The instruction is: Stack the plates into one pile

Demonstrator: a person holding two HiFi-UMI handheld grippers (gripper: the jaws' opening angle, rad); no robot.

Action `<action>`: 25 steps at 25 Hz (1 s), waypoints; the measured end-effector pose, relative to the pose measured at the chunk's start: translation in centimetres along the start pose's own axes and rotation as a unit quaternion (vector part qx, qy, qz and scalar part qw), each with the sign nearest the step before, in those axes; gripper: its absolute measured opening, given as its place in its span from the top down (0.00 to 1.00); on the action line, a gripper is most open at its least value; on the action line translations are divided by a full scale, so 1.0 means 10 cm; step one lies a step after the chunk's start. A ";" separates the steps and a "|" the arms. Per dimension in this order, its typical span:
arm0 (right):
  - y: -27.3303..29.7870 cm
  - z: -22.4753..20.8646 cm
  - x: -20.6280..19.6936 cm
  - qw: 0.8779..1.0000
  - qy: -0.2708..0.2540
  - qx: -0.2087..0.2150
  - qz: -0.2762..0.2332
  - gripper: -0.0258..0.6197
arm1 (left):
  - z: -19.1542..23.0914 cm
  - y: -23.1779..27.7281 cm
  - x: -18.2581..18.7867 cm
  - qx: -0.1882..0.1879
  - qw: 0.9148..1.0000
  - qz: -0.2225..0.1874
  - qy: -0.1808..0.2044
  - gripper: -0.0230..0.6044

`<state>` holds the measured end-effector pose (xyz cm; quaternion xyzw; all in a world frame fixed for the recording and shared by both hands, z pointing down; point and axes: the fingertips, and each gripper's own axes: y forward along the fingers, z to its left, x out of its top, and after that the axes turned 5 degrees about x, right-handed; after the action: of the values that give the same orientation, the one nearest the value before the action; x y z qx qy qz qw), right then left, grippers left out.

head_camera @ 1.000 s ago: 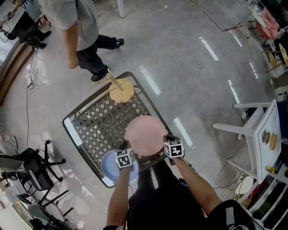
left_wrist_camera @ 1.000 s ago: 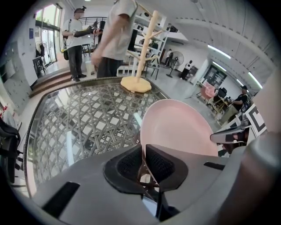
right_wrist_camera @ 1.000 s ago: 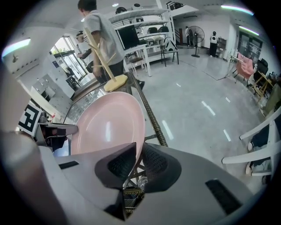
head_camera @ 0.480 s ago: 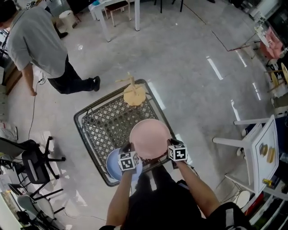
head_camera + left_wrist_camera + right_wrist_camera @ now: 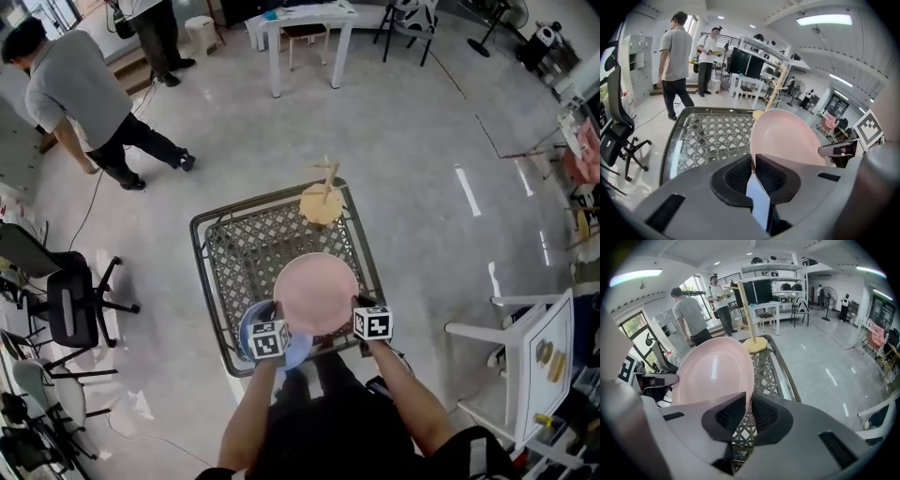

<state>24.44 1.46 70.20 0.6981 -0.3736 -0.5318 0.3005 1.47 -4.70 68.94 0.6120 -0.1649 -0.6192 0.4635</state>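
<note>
I hold a pink plate (image 5: 315,292) by its rim from both sides, above the near end of a metal mesh table (image 5: 202,246). The left gripper (image 5: 277,307) is shut on its left edge, seen in the left gripper view (image 5: 753,161) with the pink plate (image 5: 785,136) beyond the pads. The right gripper (image 5: 354,302) has the right edge of the plate (image 5: 712,373) between its pads, and its jaws (image 5: 749,401) are closing on the rim. A blue plate (image 5: 249,321) lies on the table under the left gripper, partly hidden.
A wooden peg stand (image 5: 322,202) sits at the table's far end. A black office chair (image 5: 70,309) stands to the left and a white chair (image 5: 525,347) to the right. A person in grey (image 5: 75,84) walks at far left, near a white table (image 5: 300,19).
Both grippers keep hold of the pink plate over the table's near end. The person in grey has walked away from the table to the far left, and my view has tilted further out.
</note>
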 end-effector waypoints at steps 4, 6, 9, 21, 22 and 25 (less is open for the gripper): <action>0.05 0.36 0.08 1.000 -0.025 0.013 0.002 0.90 | 0.31 -0.23 -0.08 0.017 0.999 -0.011 -0.027 0.90; 0.09 0.51 0.08 0.999 -0.037 0.017 0.004 0.90 | 0.46 -0.33 -0.14 0.026 0.999 -0.014 -0.038 0.90; 0.15 0.74 0.05 0.998 -0.056 0.030 0.012 0.90 | 0.66 -0.48 -0.25 0.039 0.998 -0.018 -0.055 0.90; 0.41 1.48 -0.19 0.989 -0.117 0.073 0.056 0.90 | 1.27 -0.85 -0.85 0.076 0.991 -0.005 -0.112 0.90; 0.43 1.51 -0.23 0.988 -0.120 0.074 0.062 0.90 | 1.29 -0.86 -0.91 0.077 0.990 -0.002 -0.116 0.90; 0.49 1.56 -0.33 0.986 -0.128 0.076 0.078 0.90 | 1.34 -0.88 -1.06 0.081 0.989 0.006 -0.127 0.90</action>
<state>7.86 1.22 71.99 0.6138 -0.5016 -0.5617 0.2369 -15.93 3.17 71.19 0.5630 -0.2760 -0.6737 0.3912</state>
